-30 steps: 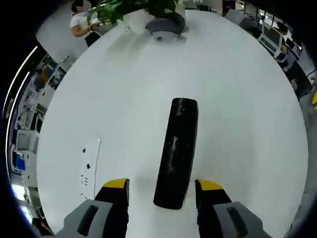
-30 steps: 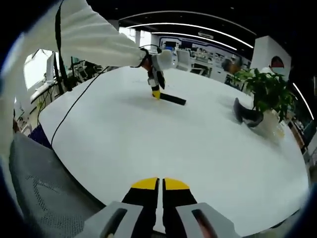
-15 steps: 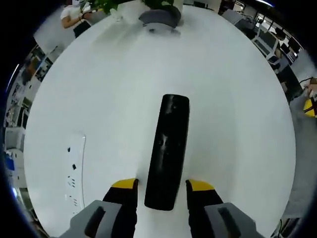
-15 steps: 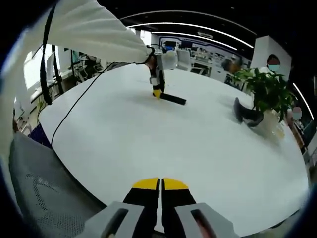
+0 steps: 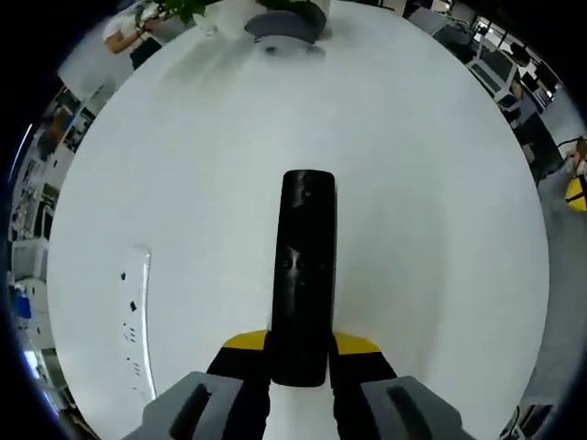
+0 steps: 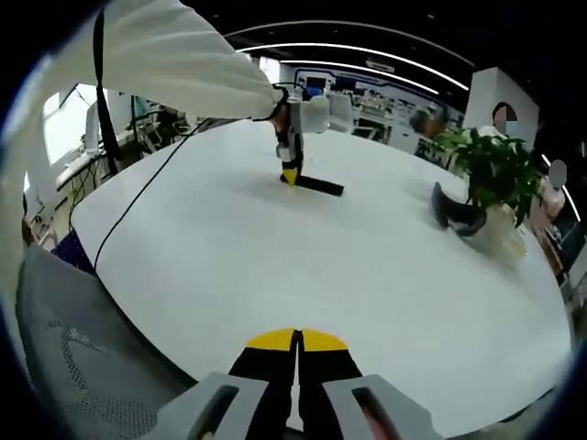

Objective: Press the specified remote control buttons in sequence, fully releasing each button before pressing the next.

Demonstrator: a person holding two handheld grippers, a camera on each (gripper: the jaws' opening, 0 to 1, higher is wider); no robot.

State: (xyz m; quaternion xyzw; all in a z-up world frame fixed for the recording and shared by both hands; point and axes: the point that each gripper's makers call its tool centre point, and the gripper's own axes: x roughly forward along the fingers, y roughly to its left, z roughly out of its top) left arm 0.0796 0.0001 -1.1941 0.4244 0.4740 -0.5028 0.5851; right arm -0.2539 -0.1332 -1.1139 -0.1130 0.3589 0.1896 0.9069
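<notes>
The left gripper (image 5: 298, 346) has moved in, and its jaws now squeeze the near end of the remote (image 5: 301, 273). A second ago they stood wide beside it. The right gripper (image 6: 295, 341) stays over the counter (image 6: 367, 275) edge, jaws closed on nothing.

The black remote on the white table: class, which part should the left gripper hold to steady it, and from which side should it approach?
Grip the near end of the remote, coming from above along its length. It lies flat and is long and narrow, so the left gripper spans its short width, as its jaws already bracket that end. This likely keeps the buttons farther up uncovered for pressing.
</notes>
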